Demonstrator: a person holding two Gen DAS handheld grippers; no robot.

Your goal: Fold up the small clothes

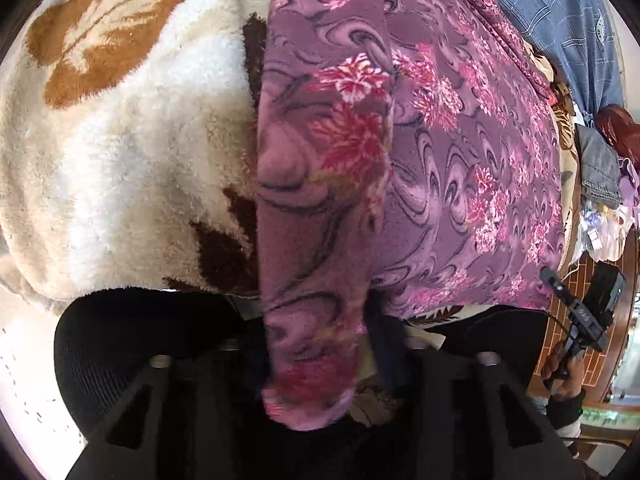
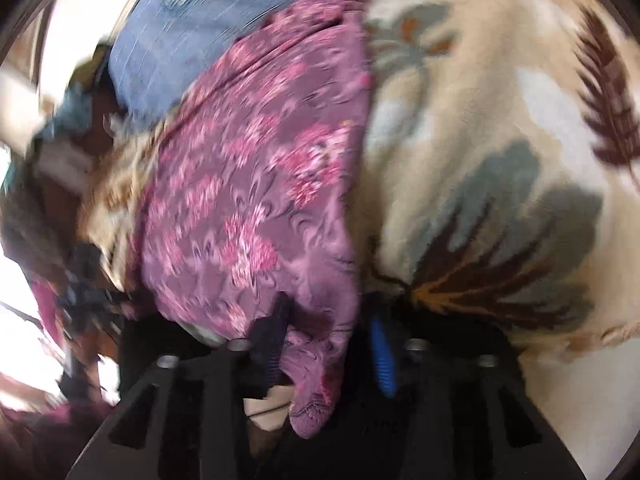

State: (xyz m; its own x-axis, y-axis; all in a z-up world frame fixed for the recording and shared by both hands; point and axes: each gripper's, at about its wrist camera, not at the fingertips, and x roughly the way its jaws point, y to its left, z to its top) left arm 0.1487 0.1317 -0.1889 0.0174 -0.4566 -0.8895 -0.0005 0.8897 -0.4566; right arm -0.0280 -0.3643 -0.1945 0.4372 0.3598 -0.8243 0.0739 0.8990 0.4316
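Note:
A purple fleece garment (image 1: 460,152) with pink flowers lies spread on a cream blanket (image 1: 120,152). One edge of it is gathered into a thick fold that runs down between the fingers of my left gripper (image 1: 316,340), which is shut on it; the cloth hides most of both fingers. In the blurred right wrist view the same garment (image 2: 248,200) has a corner pinched in my right gripper (image 2: 326,348), between a black finger (image 2: 272,340) and a blue-ribbed finger (image 2: 380,356). A hand holding a black gripper body (image 1: 580,312) shows at the garment's right edge.
The cream blanket (image 2: 500,160) carries brown, tan and grey leaf patterns. A blue checked cloth (image 1: 560,12) lies beyond the garment. Folded grey cloth (image 1: 600,168), a red-brown item (image 1: 616,124) and small bags sit at the far right, by a brick-patterned floor (image 1: 576,280).

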